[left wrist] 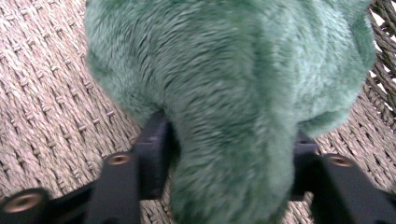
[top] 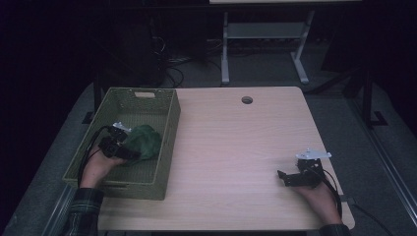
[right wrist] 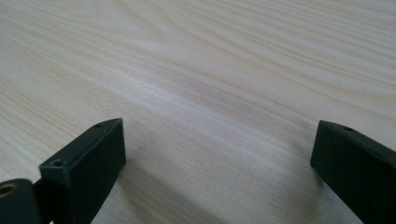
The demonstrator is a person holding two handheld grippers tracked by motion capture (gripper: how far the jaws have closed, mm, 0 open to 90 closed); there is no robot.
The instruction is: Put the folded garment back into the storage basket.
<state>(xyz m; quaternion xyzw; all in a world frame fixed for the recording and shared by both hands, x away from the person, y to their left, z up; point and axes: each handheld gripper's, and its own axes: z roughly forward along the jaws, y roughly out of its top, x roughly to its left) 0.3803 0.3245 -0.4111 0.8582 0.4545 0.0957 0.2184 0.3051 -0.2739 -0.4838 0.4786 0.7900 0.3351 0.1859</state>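
On the pale wood-grain worktop, high view: olive woven rectangular basket at 9 o'clock, fuzzy green plush inside it, left tool reaching in against the plush. Right tool rests at 4 o'clock, well apart. Left gripper view: soft furry plush lies on the wicker floor, a lobe of it between the black jaws, which are parted and not visibly squeezing it. Right gripper view: blocky black jaws wide, bare worktop between them.

Green plush toy (olive basket)
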